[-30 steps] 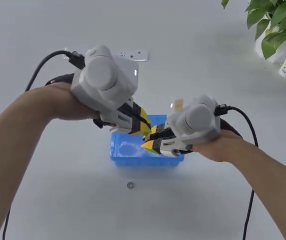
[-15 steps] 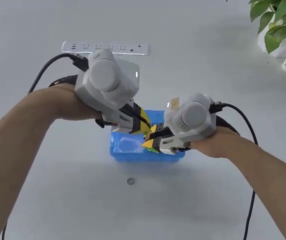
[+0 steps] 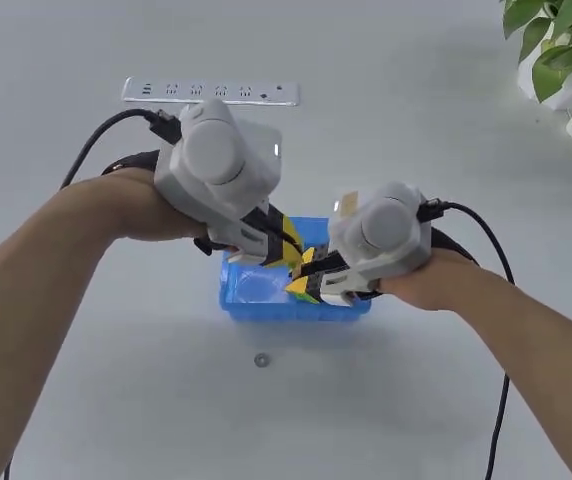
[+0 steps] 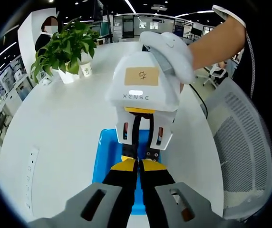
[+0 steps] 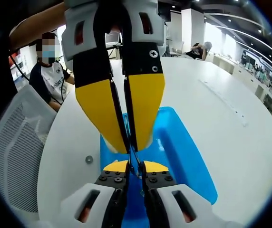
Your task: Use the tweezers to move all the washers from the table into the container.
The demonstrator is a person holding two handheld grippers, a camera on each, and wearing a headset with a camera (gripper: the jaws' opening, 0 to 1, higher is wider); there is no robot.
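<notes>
The left claw [image 3: 293, 261] and right claw [image 3: 300, 287] meet tip to tip over the blue container [image 3: 256, 306], both pressed together on what looks like the thin tweezers [image 5: 126, 124], while one washer [image 3: 261, 360] lies on the table [image 3: 166, 420] just near of the container, closest to the right claw.

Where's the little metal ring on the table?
In the head view the washer lies on the white table, just outside the blue container, on the side nearest the person and not touching it.

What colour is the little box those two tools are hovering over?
Blue; the box shows best in the right gripper view.
</notes>
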